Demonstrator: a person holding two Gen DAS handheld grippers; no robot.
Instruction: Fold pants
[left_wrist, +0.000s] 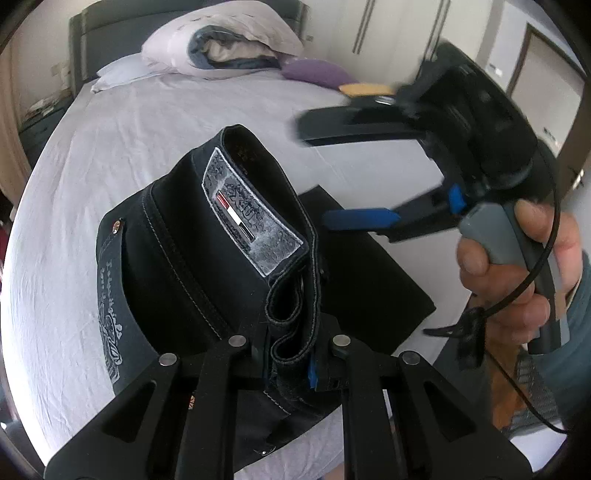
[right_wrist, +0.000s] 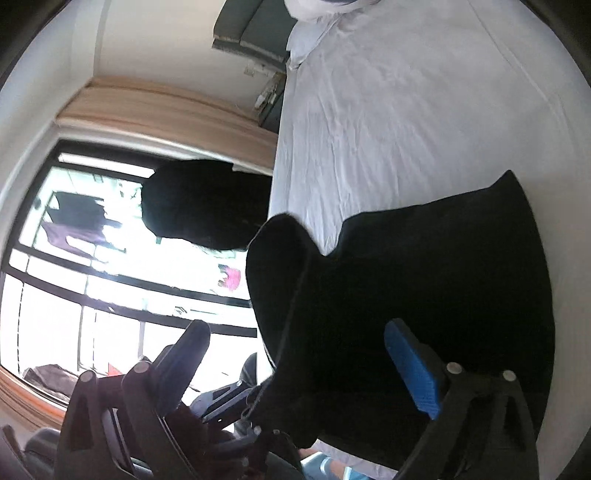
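Black pants (left_wrist: 207, 236) with a grey label patch on the waistband lie partly folded on the bed; they also show in the right wrist view (right_wrist: 424, 280) as a dark mass. My left gripper (left_wrist: 290, 363) is shut on the bunched waistband and lifts it off the sheet. My right gripper (left_wrist: 314, 173) is open and empty, held in the air to the right above the pants, its blue pad visible. In the right wrist view the right gripper (right_wrist: 295, 336) is tilted, jaws wide apart over the raised fold.
The bed has a white sheet (left_wrist: 147, 110). Pillows and a rolled duvet (left_wrist: 221, 40) lie at the head, with a purple cushion (left_wrist: 317, 72). A large window (right_wrist: 92, 258) is beside the bed.
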